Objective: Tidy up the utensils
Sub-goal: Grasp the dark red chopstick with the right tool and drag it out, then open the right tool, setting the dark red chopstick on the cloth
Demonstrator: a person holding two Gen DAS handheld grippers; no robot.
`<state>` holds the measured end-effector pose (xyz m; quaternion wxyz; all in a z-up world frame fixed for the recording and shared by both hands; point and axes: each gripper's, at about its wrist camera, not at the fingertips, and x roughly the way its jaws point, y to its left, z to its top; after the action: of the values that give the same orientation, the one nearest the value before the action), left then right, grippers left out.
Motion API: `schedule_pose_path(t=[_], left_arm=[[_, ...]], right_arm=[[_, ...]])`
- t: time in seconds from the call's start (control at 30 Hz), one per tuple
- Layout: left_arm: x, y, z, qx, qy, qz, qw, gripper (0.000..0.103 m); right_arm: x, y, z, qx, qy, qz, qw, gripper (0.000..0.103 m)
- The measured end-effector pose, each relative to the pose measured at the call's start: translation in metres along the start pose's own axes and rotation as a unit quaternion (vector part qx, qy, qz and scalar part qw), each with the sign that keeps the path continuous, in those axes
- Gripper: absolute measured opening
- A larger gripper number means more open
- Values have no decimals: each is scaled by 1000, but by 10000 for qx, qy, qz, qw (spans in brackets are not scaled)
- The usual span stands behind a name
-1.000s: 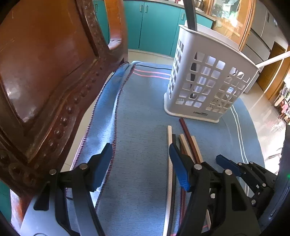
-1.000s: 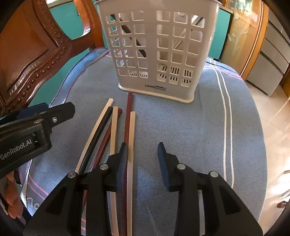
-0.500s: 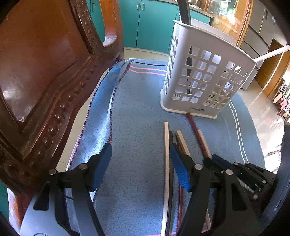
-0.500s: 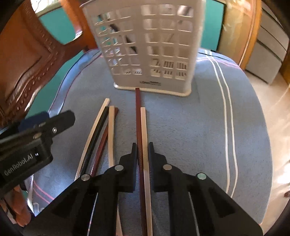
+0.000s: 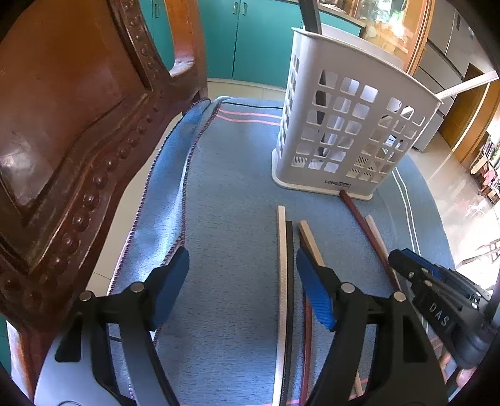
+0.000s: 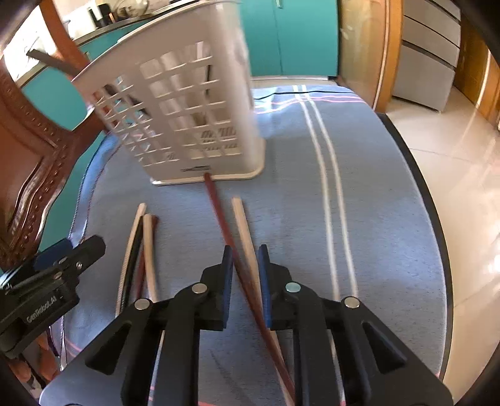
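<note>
Six chopsticks lie on the blue cloth (image 5: 237,193) over the worktop, long axes all running near to far toward the white basket (image 5: 350,125).

The right tongs (image 6: 245,265) are narrow, their jaws having just been closing and then easing a touch, with two sticks between them: a dark red stick (image 6: 218,206) and a pale stick (image 6: 242,218). The red one points far, its tip touching the basket's base; the pale one lies just right of it and stops short of the basket. Whether the pads truly press on the pair is hard to say — a slim gap seems to show on the left side.

To the left lie four more sticks, bunched: a pale stick (image 5: 282,250), a black one (image 5: 289,250) touching it, another pale one (image 5: 307,240) and a reddish one (image 5: 307,331) partly hidden beneath. Their near ends are cut off by the frame.

The left tongs (image 5: 242,281) stand wide and have just been opening — nothing but cloth between them, the bunch just past the right pad.

A dark stick (image 5: 309,15) stands in the basket, its top cut off. A carved chair (image 5: 62,125) fills the left.
</note>
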<state>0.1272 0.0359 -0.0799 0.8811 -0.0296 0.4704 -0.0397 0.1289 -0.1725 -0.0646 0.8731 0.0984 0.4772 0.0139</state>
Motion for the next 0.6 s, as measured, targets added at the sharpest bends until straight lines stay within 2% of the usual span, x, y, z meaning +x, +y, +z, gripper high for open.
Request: schedule_pose_path(t=[0.23, 0.47, 0.6], left_arm=[[2, -4, 1, 57, 48, 6, 10000, 73], [4, -7, -1, 123, 102, 1, 9999, 75], [4, -9, -2, 153, 117, -1, 9998, 76]], right_arm=[[8, -2, 0, 18, 86, -160, 9998, 19], [17, 12, -4, -333, 204, -206, 9990, 34], [17, 18, -6, -477, 189, -199, 9985, 35]])
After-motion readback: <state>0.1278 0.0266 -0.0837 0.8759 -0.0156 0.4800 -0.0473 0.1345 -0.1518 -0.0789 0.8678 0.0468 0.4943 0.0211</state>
